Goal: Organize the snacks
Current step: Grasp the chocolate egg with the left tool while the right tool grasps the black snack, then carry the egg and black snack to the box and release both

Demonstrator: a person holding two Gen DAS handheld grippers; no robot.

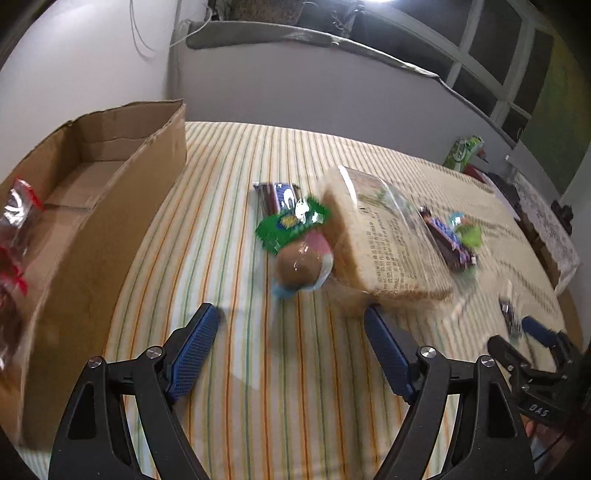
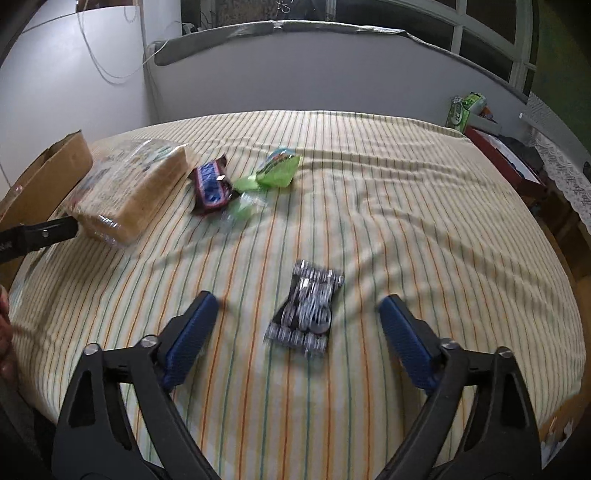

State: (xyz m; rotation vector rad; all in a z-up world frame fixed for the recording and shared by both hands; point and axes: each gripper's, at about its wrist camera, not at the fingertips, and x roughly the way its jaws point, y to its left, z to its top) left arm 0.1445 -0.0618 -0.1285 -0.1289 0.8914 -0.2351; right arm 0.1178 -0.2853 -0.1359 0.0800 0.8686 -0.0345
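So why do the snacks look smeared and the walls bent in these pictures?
Left wrist view: motion blur smears the bread pack and round bun. Right wrist view: the black-and-white packet is streaked. Both: the fisheye lens bows walls and cloth stripes.

Home bedroom, striped bedsheet (image 2: 369, 221), window (image 2: 480, 22)

Dim room, motion-blurred snacks, fisheye-bent edges (glare from a top light).

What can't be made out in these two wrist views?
- Left wrist: round snack motion-blurred, label unreadable.
- Left wrist: red-edged packets in cardboard box cut off by frame edge.
- Right wrist: black-and-white packet blurred, print illegible.
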